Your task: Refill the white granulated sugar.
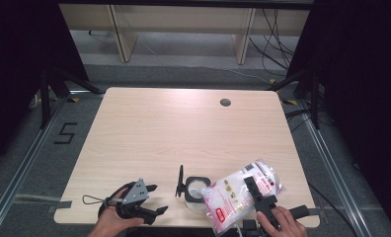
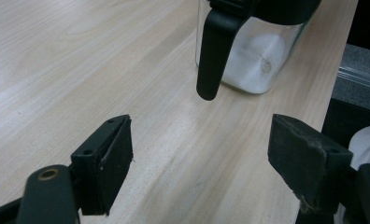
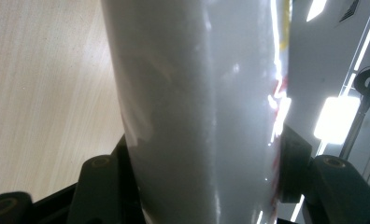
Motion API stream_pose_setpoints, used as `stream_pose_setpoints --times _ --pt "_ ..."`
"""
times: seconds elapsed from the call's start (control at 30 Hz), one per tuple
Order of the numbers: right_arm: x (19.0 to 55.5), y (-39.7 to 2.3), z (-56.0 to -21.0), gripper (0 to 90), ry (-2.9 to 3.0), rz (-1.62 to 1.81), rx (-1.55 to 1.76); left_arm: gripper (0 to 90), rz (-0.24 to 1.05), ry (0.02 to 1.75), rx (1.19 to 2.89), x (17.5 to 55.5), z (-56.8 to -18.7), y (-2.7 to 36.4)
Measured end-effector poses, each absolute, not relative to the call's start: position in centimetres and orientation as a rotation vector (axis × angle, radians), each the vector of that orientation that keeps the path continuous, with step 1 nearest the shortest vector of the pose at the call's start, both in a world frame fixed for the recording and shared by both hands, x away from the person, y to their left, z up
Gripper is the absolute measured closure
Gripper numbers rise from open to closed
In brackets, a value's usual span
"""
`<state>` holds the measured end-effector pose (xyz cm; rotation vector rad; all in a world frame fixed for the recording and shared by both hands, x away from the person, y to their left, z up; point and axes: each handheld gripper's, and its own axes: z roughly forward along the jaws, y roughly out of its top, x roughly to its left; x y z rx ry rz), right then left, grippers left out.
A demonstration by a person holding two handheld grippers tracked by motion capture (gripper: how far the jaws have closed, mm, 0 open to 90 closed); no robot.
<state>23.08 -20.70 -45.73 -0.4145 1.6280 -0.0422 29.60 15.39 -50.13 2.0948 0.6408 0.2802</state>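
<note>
A clear square jar (image 1: 195, 188) with white grains in its bottom stands near the table's front edge, its black hinged lid (image 1: 180, 181) flipped up on its left side. My right gripper (image 1: 253, 186) is shut on a white plastic bag (image 1: 232, 198) with red labels, which is tilted with its lower left corner by the jar's mouth. In the right gripper view the bag (image 3: 197, 93) sits pressed between the jaws of my right gripper (image 3: 202, 156). My left gripper (image 1: 159, 199) stands open left of the jar, nothing in it. In the left gripper view the jar (image 2: 260, 63) and its lid (image 2: 214, 51) lie beyond that gripper (image 2: 199, 140).
The light wooden table (image 1: 183, 128) has a round cable hole (image 1: 225, 102) at the back right. Wooden shelf legs (image 1: 119, 34) stand beyond it. A "5" mark (image 1: 65, 133) is on the floor at the left, and cables (image 1: 277, 44) lie at the back right.
</note>
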Motion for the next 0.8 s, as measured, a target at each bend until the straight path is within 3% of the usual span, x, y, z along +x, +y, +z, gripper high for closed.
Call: stream_pose_setpoints --times 0.8 --pt "23.06 -20.78 -45.8 44.3 1.63 -0.037 -0.403 21.8 0.28 0.647 2.081 29.6 -50.15 15.34"
